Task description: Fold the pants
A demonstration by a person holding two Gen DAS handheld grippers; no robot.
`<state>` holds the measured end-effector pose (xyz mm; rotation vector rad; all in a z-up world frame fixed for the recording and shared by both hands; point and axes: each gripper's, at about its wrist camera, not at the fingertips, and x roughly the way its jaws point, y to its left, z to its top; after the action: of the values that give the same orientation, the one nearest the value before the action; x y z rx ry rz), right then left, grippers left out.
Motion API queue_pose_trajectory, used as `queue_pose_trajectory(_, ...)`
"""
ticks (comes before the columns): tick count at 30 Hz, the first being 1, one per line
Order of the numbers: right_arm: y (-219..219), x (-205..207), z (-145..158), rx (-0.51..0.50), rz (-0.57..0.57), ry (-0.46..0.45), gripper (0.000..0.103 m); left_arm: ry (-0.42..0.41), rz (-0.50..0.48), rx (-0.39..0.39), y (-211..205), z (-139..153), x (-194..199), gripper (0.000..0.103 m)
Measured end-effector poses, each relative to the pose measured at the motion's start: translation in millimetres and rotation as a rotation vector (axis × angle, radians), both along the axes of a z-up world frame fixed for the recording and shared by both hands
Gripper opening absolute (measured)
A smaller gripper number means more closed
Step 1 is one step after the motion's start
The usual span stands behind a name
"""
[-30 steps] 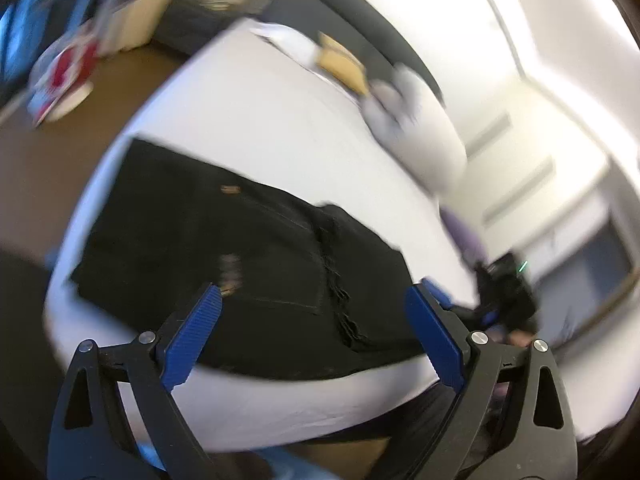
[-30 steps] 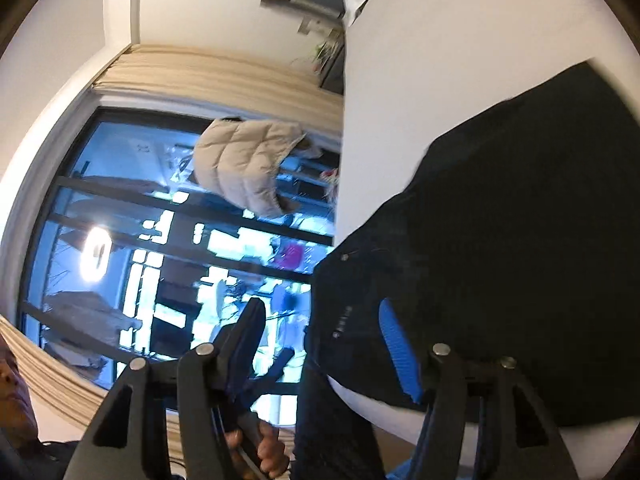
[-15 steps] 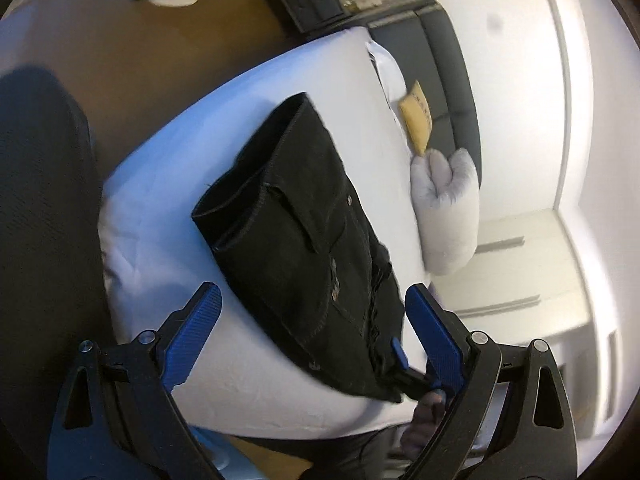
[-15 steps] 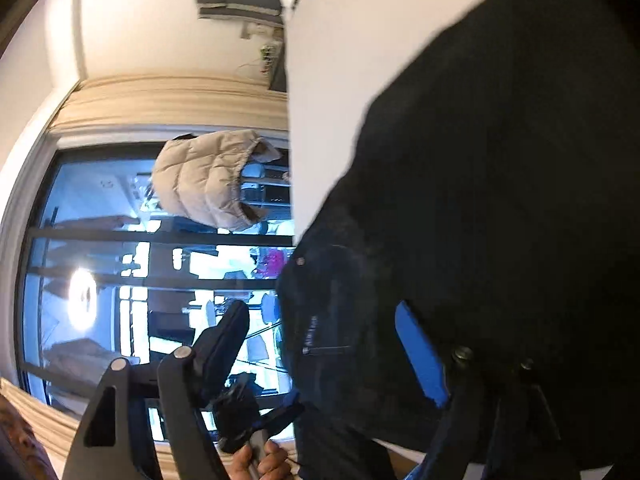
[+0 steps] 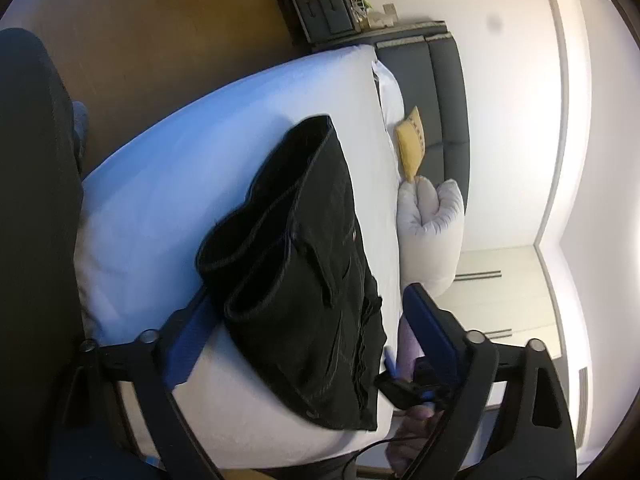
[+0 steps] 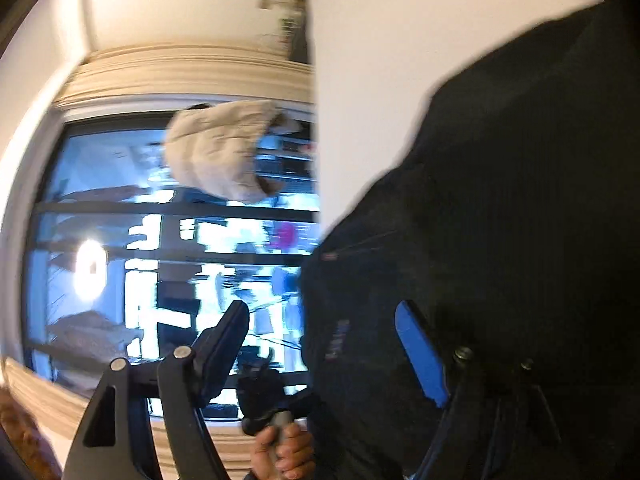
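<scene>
Black pants (image 5: 304,280) lie folded on a white mattress (image 5: 192,184), leg hems toward the left, waist at the near edge. My left gripper (image 5: 304,332) is open, its fingers either side of the pants' near end, holding nothing. In the right wrist view the pants (image 6: 500,240) fill the right side, close up. My right gripper (image 6: 324,340) is open at the pants' edge; its blue right fingertip (image 6: 420,352) is against the black cloth. The right gripper also shows in the left wrist view (image 5: 412,390) past the mattress corner.
A white bolster pillow (image 5: 434,232) and a yellow cushion (image 5: 410,148) lie by the dark headboard (image 5: 444,92). Brown floor and dark drawers (image 5: 324,12) are beyond the bed. A large window with a beige jacket (image 6: 224,152) is at the left in the right wrist view.
The left camera has swung round and risen, so the pants now run away from it. The right gripper has moved closer to the pants, which fill more of its view.
</scene>
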<state>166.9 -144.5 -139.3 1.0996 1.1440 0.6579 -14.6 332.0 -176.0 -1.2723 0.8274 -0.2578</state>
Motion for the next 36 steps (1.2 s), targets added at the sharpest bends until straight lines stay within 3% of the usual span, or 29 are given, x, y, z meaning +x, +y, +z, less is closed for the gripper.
queue_pose_trajectory(2,-1,2,-16,-0.046,0.009,0.057,0.077,0.025,-0.004,0.007,-6,2,10,0.05)
queue_pose_trajectory(4,-2,-2,-26,-0.073,0.011,0.079,0.071,0.057,-0.008,0.002,-6,-4,13,0.032)
queue_pose_trajectory(8,-7,-4,-17,-0.051,0.004,0.073,0.072,0.053,-0.009,0.034,-8,1,15,0.028)
queue_pose_trajectory(13,4,4,1,-0.067,0.061,0.038,0.076,0.009,-0.032,0.107,-16,26,21,0.022)
queue_pose_trajectory(18,21,16,-25,-0.113,0.126,0.114,0.076,-0.05,-0.079,0.197,-34,64,33,0.02)
queue_pose_trajectory(23,18,14,-32,-0.089,0.113,0.089,0.074,-0.14,-0.165,0.318,-70,112,46,0.02)
queue_pose_trajectory(31,-24,5,0,-0.058,0.027,0.023,0.074,-0.286,-0.412,0.498,-186,168,79,0.02)
queue_pose_trajectory(34,-58,1,11,0.001,-0.032,-0.004,0.075,-0.326,-0.564,0.578,-251,169,87,0.02)
queue_pose_trajectory(36,-82,-3,17,0.052,-0.075,-0.029,0.082,-0.319,-0.656,0.614,-294,155,92,0.02)
